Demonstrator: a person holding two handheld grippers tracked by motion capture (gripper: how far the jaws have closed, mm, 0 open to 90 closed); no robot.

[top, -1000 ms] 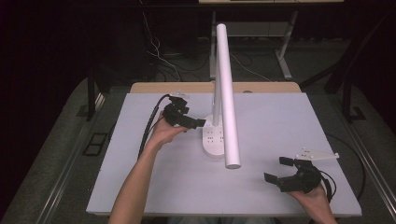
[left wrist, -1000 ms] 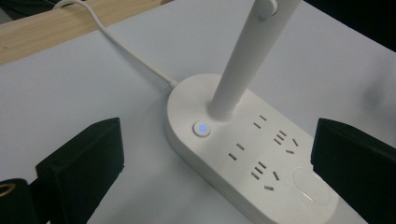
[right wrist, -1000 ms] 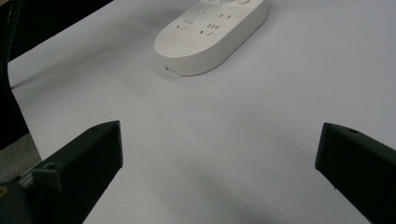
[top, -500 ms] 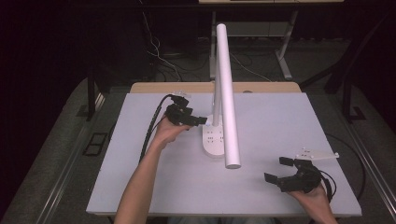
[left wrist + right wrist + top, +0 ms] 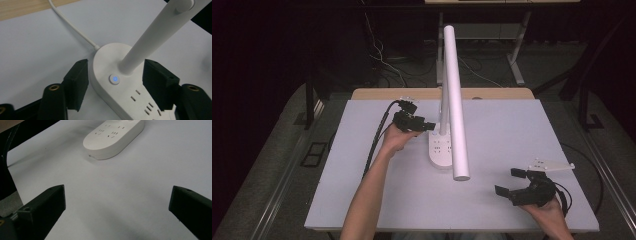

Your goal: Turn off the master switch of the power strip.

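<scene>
A white desk lamp stands mid-table: an oval base with sockets, a thin stem and a long tube head reaching toward me. My left gripper is at the base's far end. In the left gripper view its jaws straddle that end of the base and have just been closing. The pads look just short of the base's sides. A round button glows blue between them, in front of the stem. My right gripper rests open at the front right, with bare table between its jaws.
A white cord runs from the base toward the table's wooden back edge. The grey table top spreads around the lamp, whose base's near end lies ahead of the right gripper. Cables lie on the floor behind the table.
My left gripper has shifted right onto the lamp base and its jaws have narrowed around it. The right gripper has stayed put.
</scene>
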